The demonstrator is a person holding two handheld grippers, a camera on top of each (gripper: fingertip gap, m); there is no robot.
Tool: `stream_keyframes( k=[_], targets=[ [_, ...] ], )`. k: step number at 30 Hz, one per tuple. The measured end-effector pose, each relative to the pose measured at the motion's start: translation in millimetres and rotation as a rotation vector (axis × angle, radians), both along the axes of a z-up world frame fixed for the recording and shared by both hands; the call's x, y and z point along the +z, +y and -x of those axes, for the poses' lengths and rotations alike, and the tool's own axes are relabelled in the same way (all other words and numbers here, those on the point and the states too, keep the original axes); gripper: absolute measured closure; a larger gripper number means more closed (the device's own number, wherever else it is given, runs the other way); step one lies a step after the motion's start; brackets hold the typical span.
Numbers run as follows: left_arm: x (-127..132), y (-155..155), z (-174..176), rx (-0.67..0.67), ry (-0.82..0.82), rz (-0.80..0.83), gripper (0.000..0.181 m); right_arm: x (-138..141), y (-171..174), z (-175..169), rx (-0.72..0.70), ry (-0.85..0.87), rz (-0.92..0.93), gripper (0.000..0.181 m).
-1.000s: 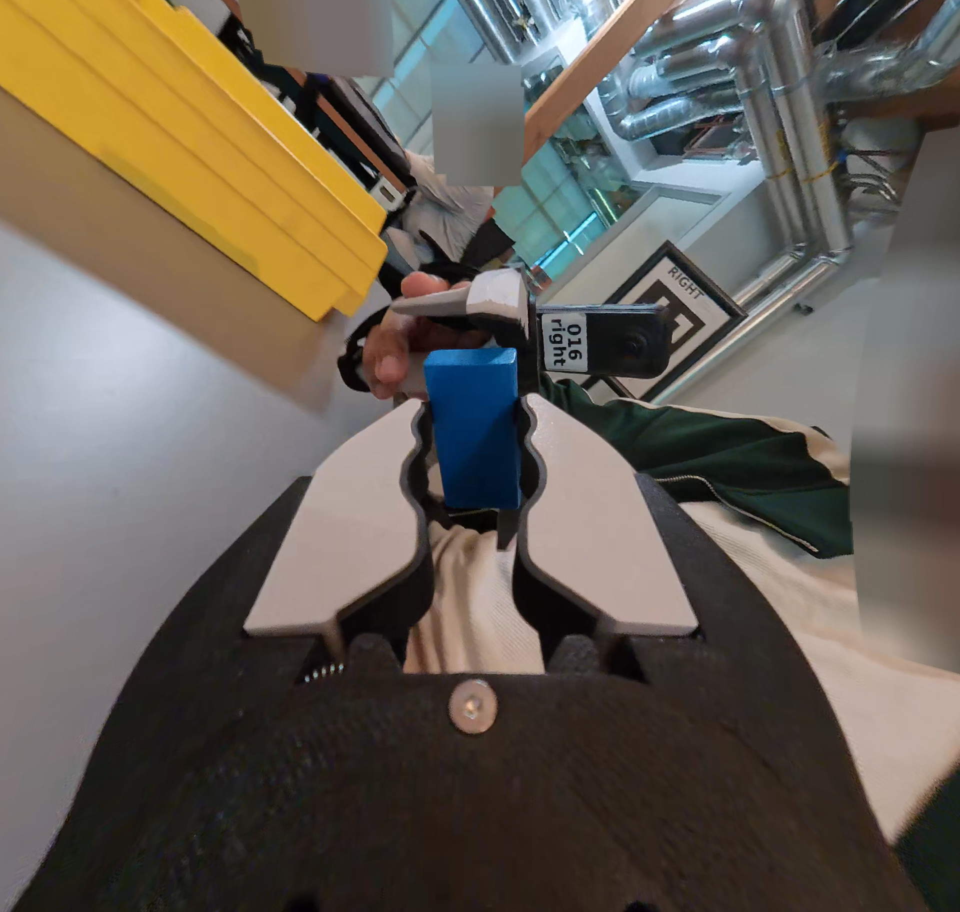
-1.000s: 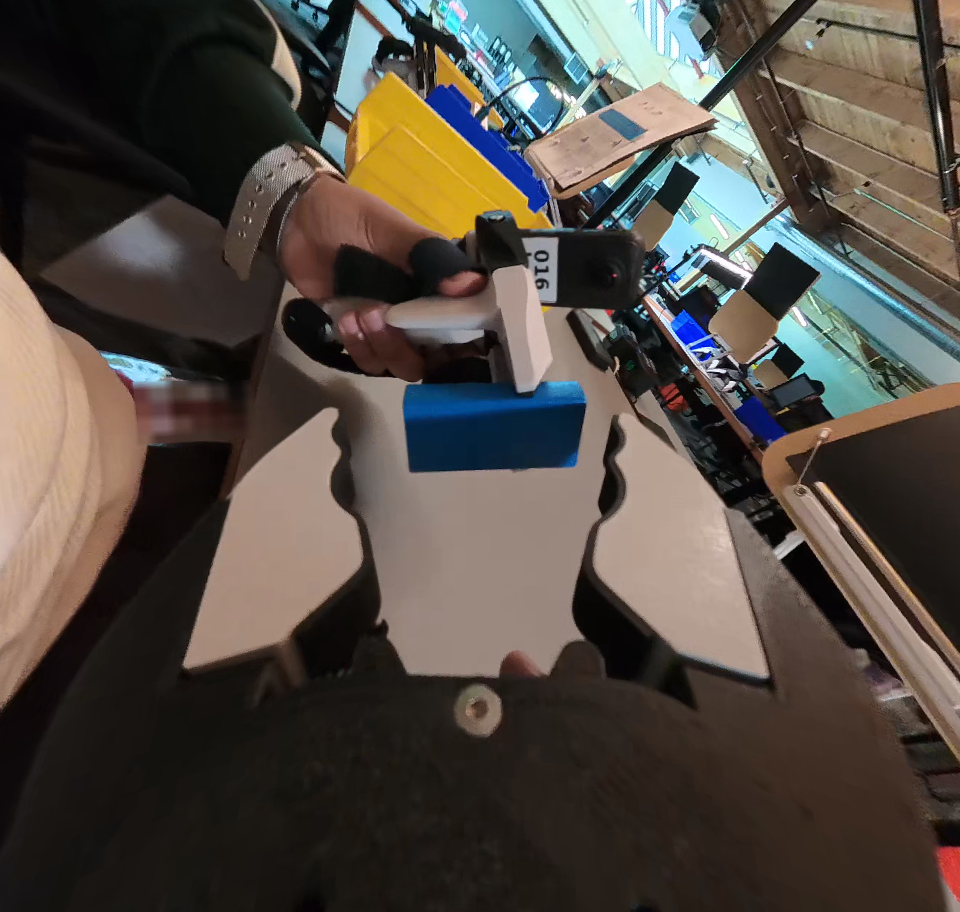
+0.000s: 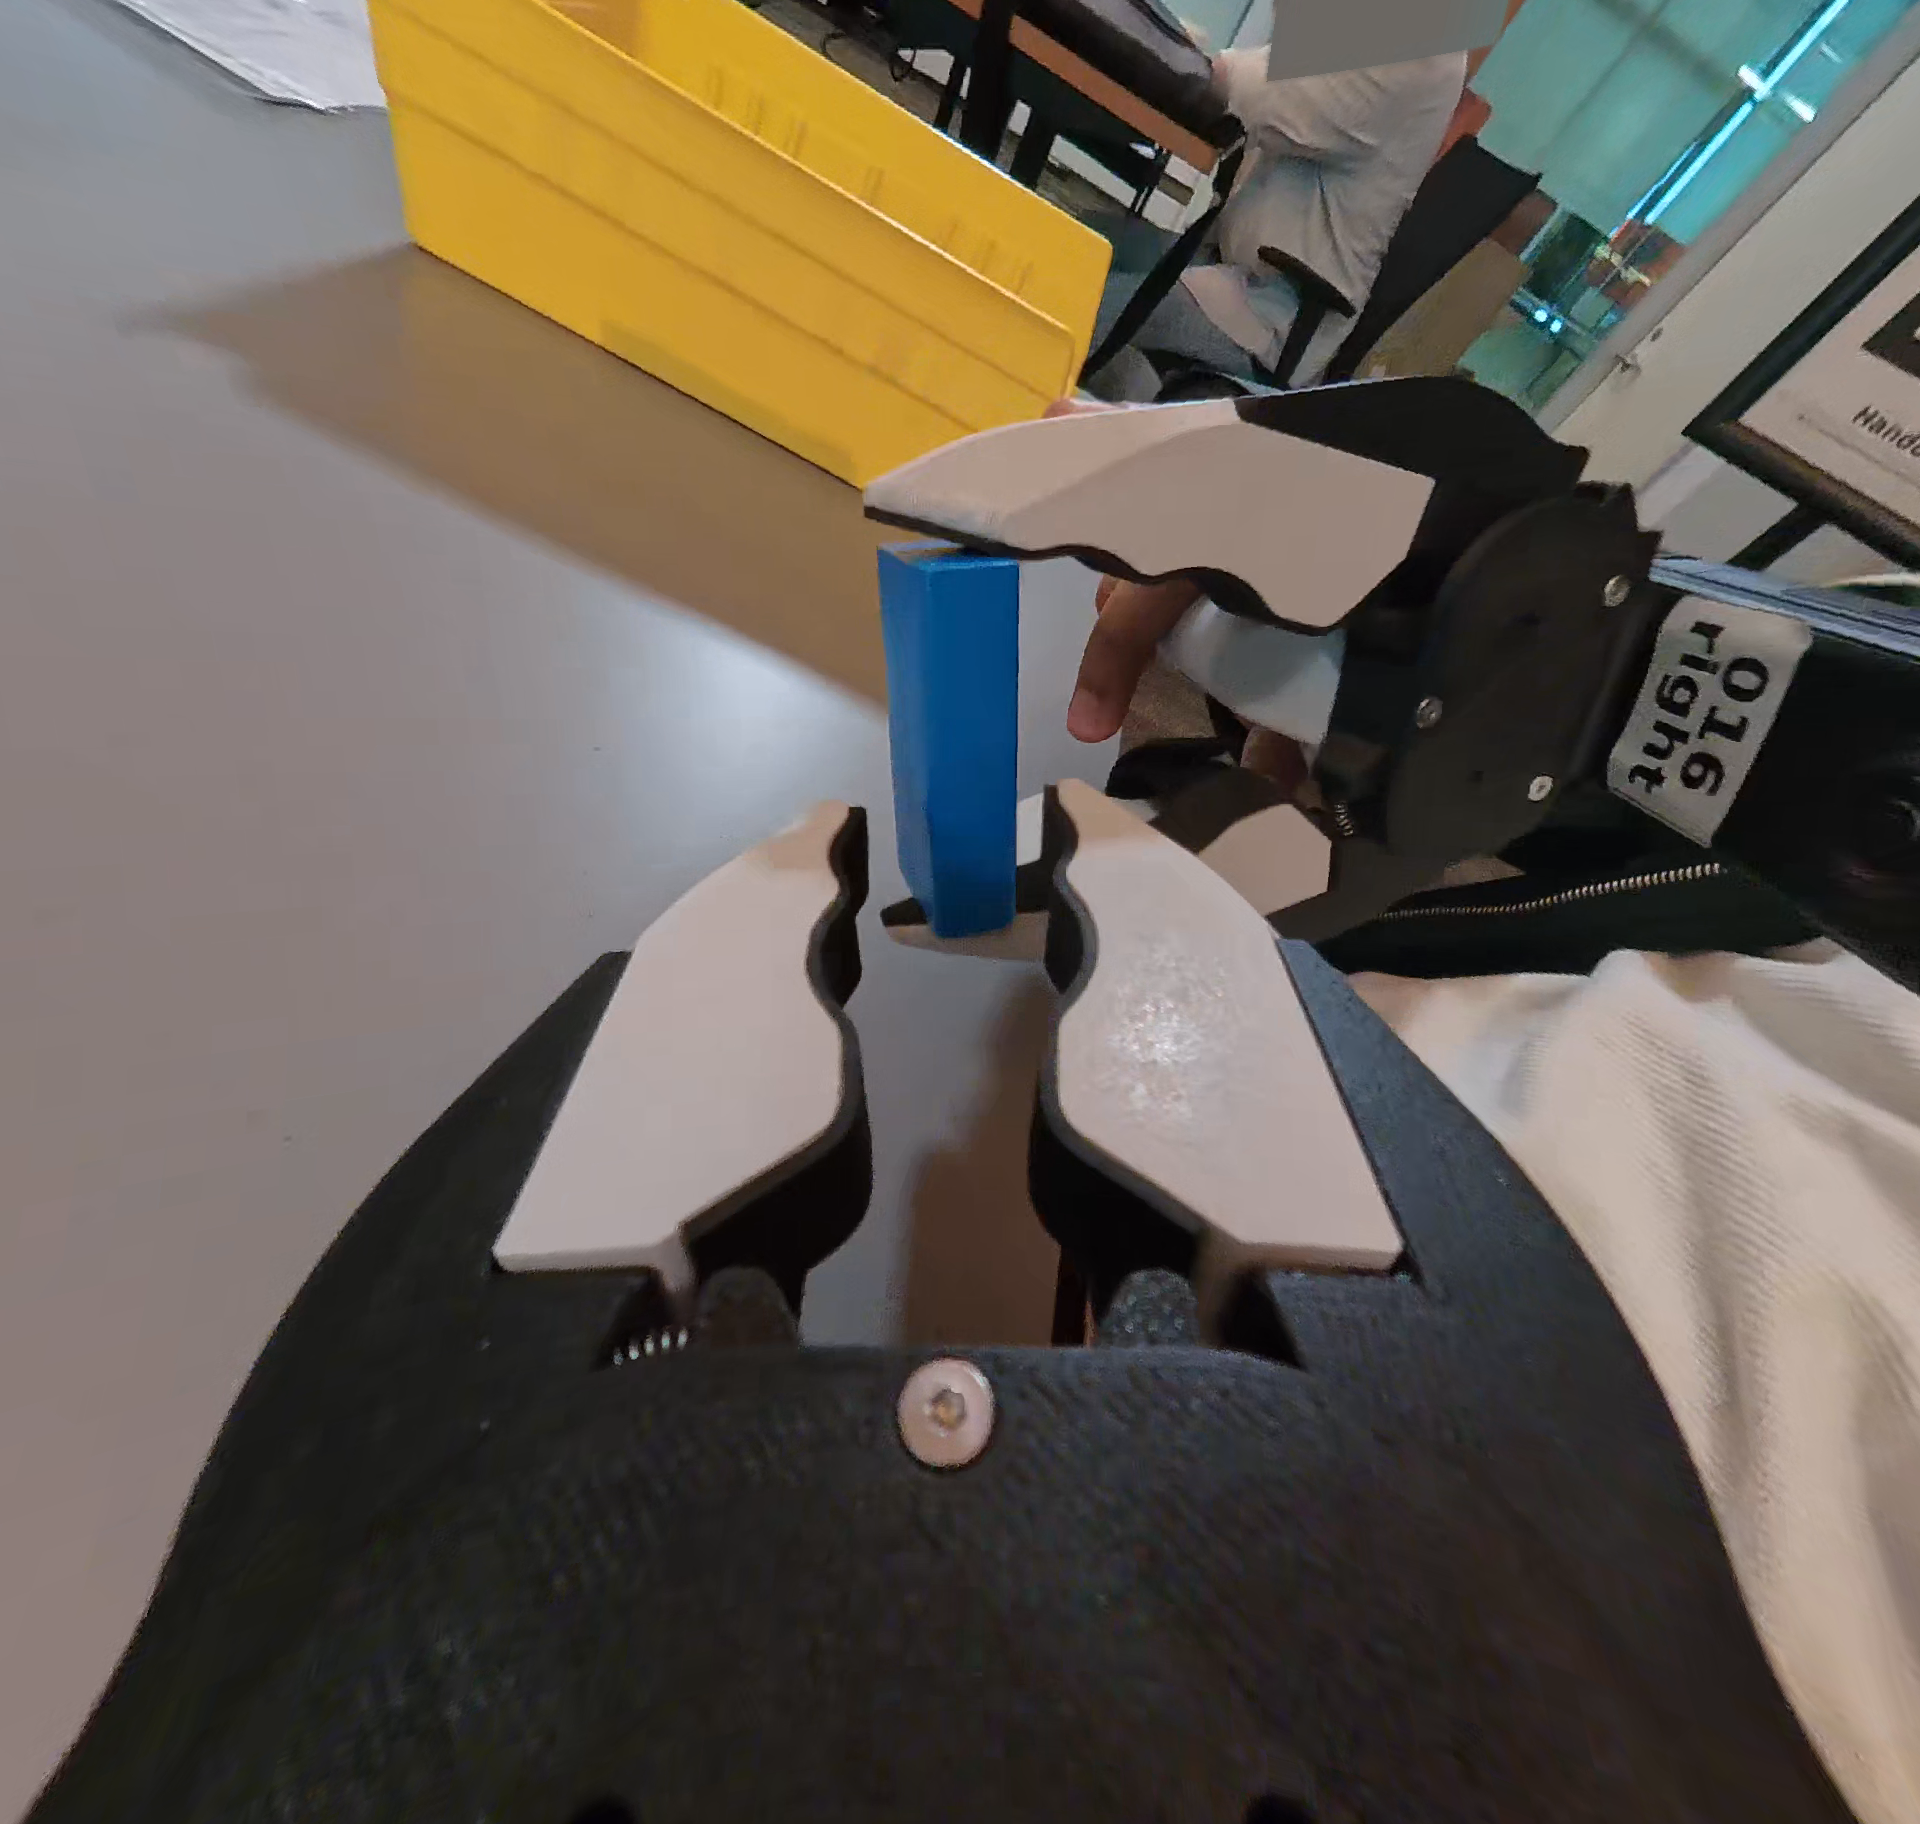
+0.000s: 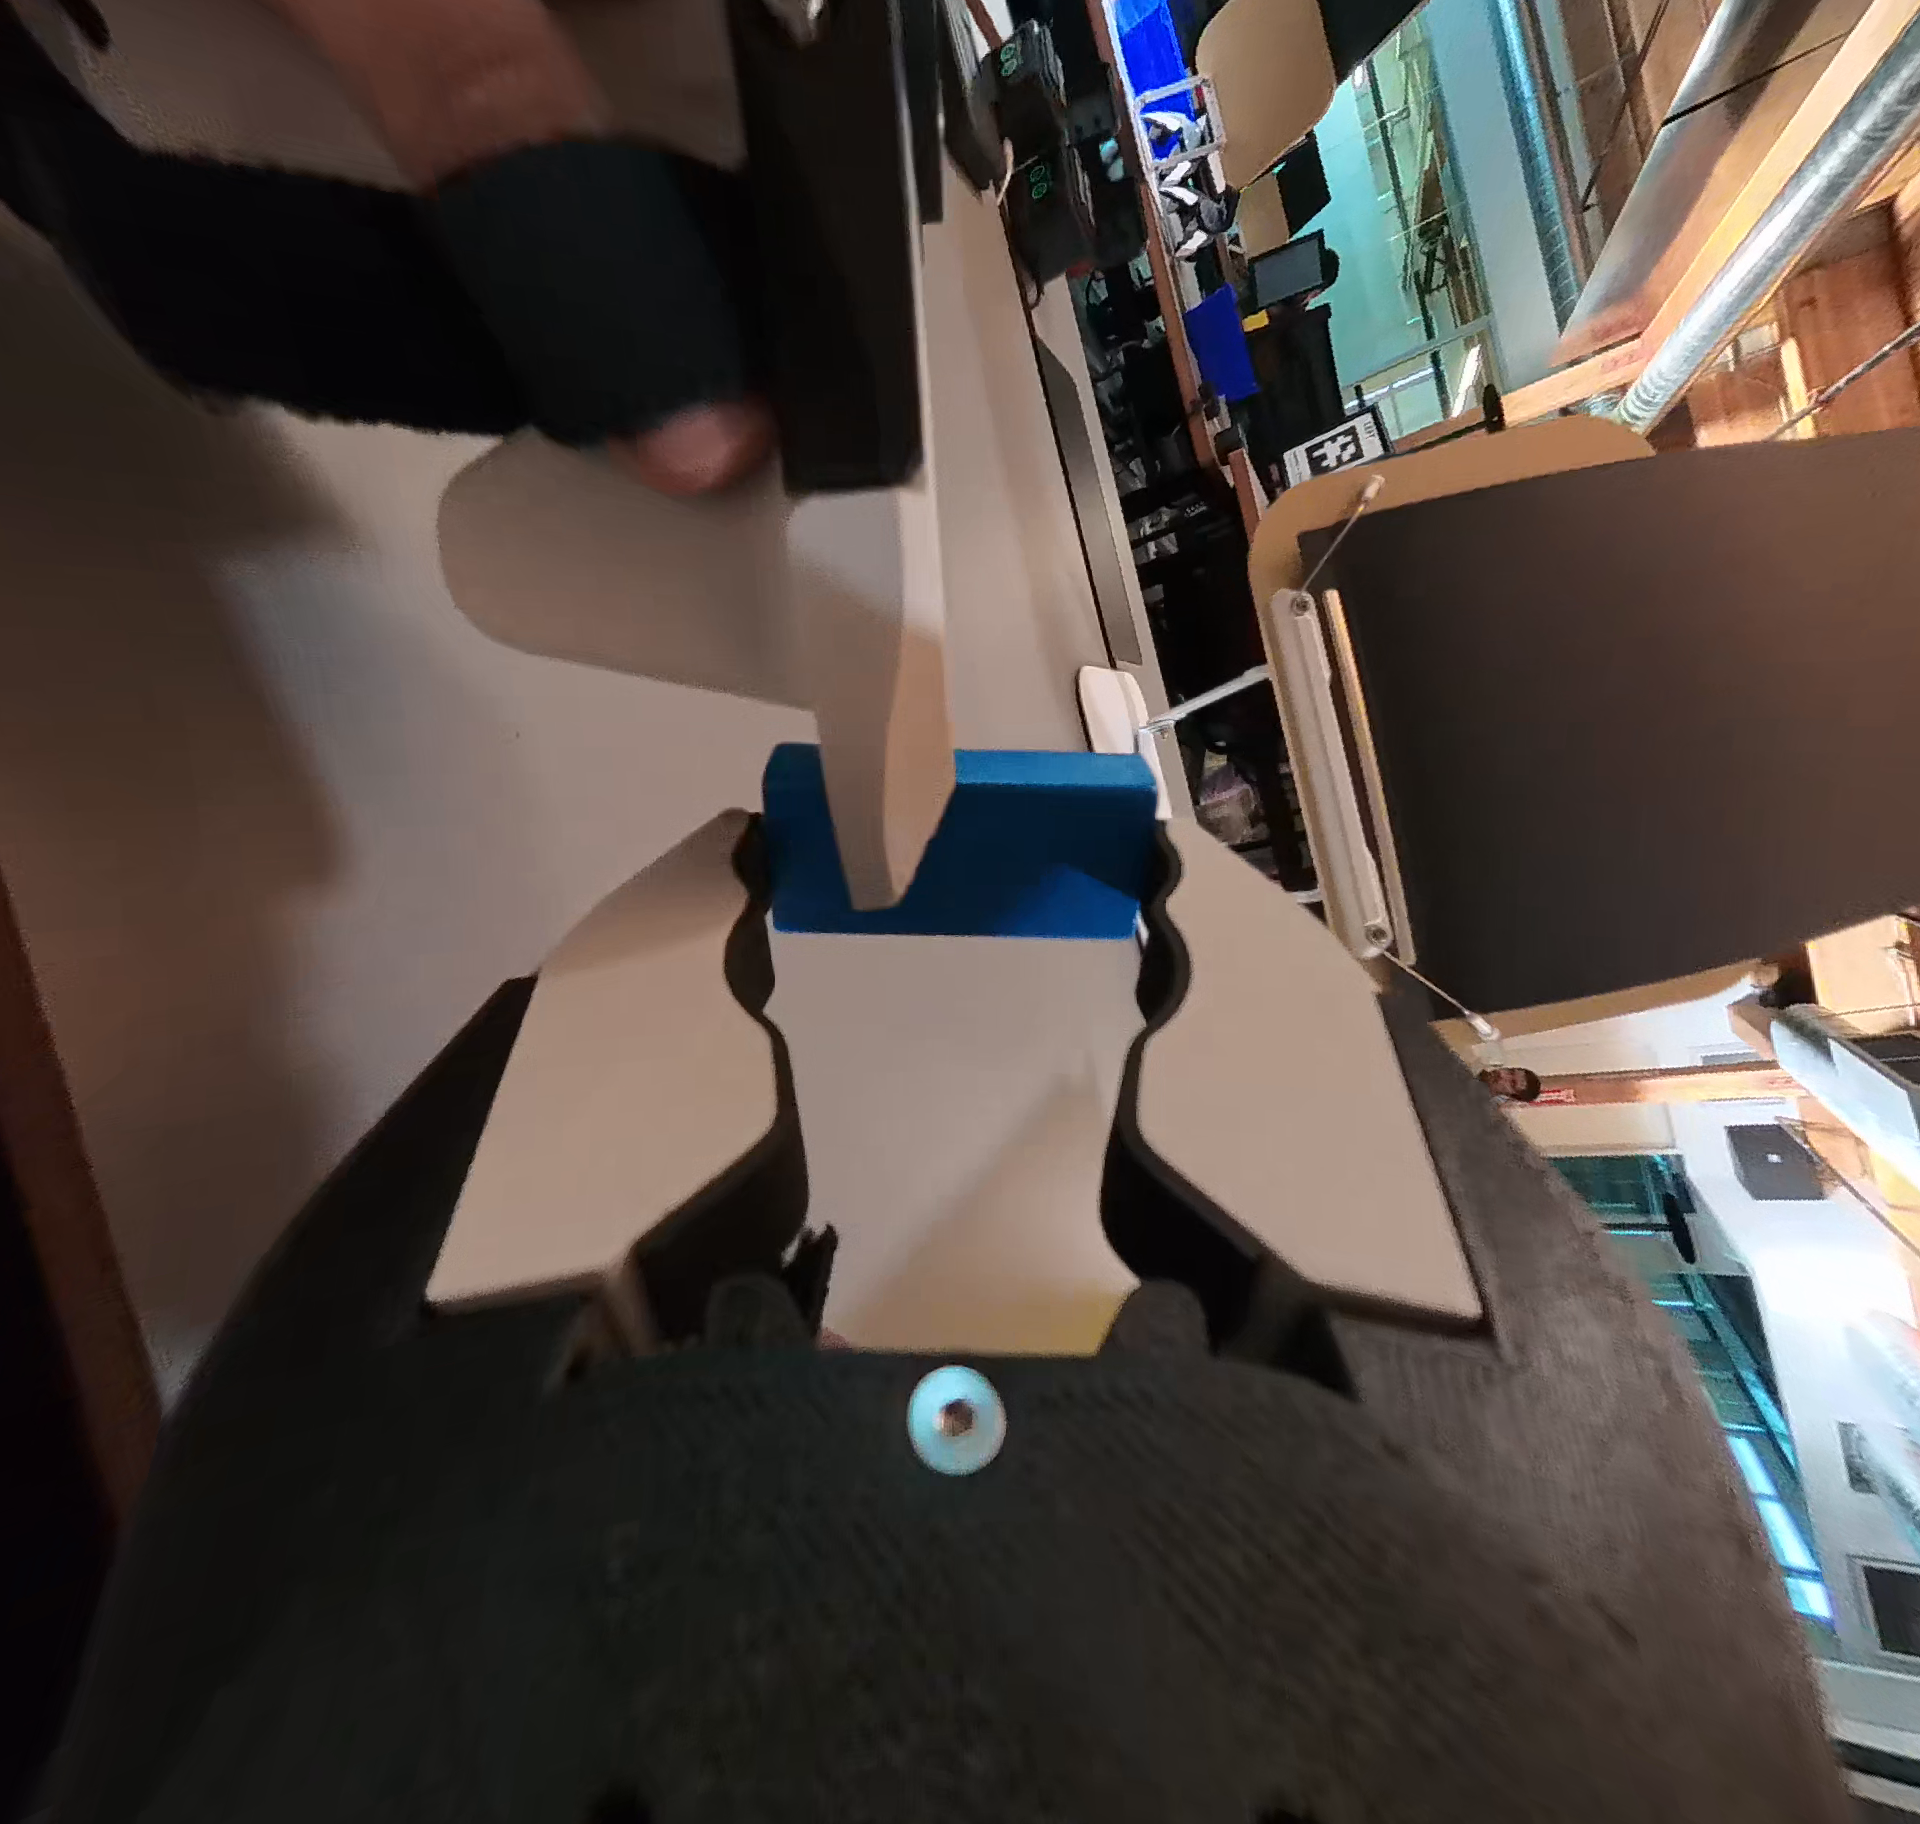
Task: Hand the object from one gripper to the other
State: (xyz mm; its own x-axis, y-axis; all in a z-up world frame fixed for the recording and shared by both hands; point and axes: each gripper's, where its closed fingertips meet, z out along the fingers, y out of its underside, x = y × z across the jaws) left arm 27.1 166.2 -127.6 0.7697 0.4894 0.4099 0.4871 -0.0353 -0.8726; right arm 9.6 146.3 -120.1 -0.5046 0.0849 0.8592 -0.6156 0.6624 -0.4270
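Right gripper [image 4: 961,844] clamps blue block [image 3: 951,735] endwise; left gripper [image 3: 951,865] stands parted around it.

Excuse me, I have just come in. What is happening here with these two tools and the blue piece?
A person holds a tool in each hand and is passing a blue block between them above a grey table. The right tool is shut on the block's two ends. The left tool is open, its fingers on either side of the block's lower part with gaps showing, so the block now sits with the right one. A yellow bin stands behind on the table.
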Motion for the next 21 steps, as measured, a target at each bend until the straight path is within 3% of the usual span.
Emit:
stream_keyframes(
  k=[4, 7, 10, 12, 17, 21],
  targets=[
    [-6.8, 4.1, -3.5, -0.027, -0.008, 0.032, 0.165, 0.3, -1.6, -2.8, 0.004, -0.061, 0.029, 0.111],
    [-4.4, 3.9, -4.2, -0.036, -0.035, 0.002, 0.165, 5.2, -1.6, -2.2, 0.021, -0.096, 0.086, 0.108],
    [0.2, -0.3, -0.9, -0.018, -0.031, -0.038, 0.166, 17.6, -2.0, 1.7, 0.058, -0.211, 0.230, 0.073],
    [5.7, -2.6, 0.2, -0.019, -0.025, -0.081, 0.166, 27.4, -0.6, 5.0, 0.105, -0.374, 0.366, 0.061],
    [26.3, -3.2, -3.8, -0.071, 0.022, -0.230, 0.166, 56.2, 14.7, 12.0, 0.317, -0.859, 0.721, 0.071],
    [32.0, -1.0, -7.5, -0.111, 0.046, -0.270, 0.166, 68.4, 23.5, 5.0, 0.498, -1.227, 0.869, 0.096]
  ],
)
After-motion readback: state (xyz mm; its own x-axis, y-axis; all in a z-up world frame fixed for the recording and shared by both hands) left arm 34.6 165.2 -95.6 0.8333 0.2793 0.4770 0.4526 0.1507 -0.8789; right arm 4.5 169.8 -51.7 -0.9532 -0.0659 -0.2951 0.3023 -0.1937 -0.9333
